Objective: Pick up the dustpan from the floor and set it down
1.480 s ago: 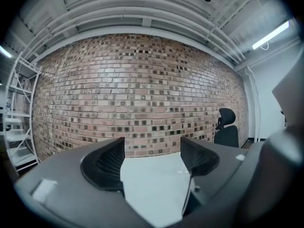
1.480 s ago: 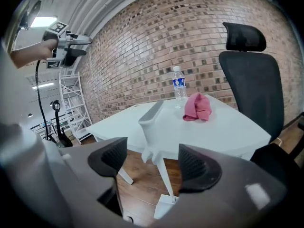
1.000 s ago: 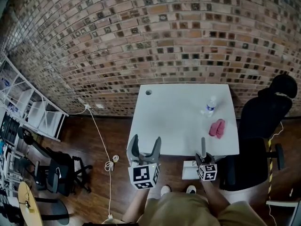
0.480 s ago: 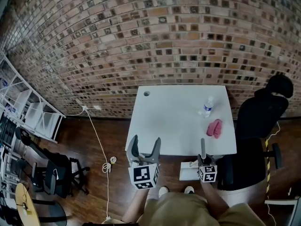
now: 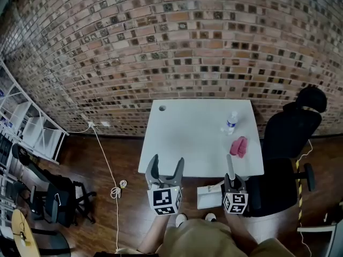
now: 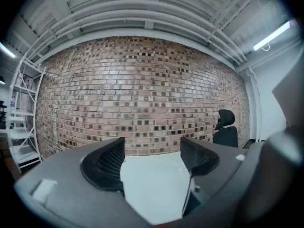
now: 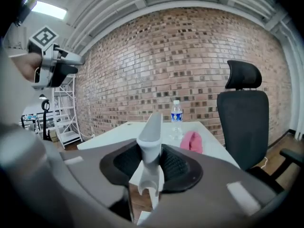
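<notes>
The dustpan's grey handle stands upright between the pads of my right gripper, which is shut on it. In the head view the pale pan hangs to the left of my right gripper, over the wooden floor just in front of the table's near edge. My left gripper is held level at the left. Its jaws stand apart with nothing between them, and past my left gripper only the tabletop shows.
A white table stands against the brick wall, with a water bottle and a pink cloth on its right side. A black office chair is at its right. A white cable runs across the floor at left, near shelving.
My right gripper has risen with the dustpan, whose pan now looks larger and closer. The left gripper has stayed where it was. The head view has drifted, so the table sits lower.
</notes>
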Action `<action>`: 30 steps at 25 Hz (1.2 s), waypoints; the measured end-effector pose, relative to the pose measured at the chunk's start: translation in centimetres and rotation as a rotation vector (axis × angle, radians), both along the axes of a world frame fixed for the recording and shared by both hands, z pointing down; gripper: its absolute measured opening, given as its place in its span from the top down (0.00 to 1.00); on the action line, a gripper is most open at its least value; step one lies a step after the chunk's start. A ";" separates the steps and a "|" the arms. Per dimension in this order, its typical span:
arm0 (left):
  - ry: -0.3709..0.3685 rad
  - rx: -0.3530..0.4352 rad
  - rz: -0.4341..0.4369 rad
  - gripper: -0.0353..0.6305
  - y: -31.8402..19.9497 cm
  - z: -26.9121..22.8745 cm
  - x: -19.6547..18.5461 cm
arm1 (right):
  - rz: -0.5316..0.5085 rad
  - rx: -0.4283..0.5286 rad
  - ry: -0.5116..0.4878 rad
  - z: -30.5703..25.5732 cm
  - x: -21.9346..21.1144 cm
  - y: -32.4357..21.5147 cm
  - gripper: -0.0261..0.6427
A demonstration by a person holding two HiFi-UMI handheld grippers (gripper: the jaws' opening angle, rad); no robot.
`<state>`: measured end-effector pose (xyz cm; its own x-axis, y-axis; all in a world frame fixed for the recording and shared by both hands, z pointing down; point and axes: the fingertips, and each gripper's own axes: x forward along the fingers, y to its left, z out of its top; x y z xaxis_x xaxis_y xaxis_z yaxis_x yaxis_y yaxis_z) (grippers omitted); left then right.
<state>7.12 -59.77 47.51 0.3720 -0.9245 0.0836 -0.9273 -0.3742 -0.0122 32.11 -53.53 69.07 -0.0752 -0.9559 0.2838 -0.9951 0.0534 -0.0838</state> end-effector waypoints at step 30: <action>0.012 0.067 0.044 0.43 1.7 -2.7 -0.3 | 0.052 0.391 0.075 -26.8 -1.7 2.3 0.79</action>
<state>6.85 -58.04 44.77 0.4132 -0.9105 0.0173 -0.9101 -0.4135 -0.0274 30.44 -51.26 42.26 -0.0169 -0.9949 -0.0995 -0.9998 0.0164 0.0056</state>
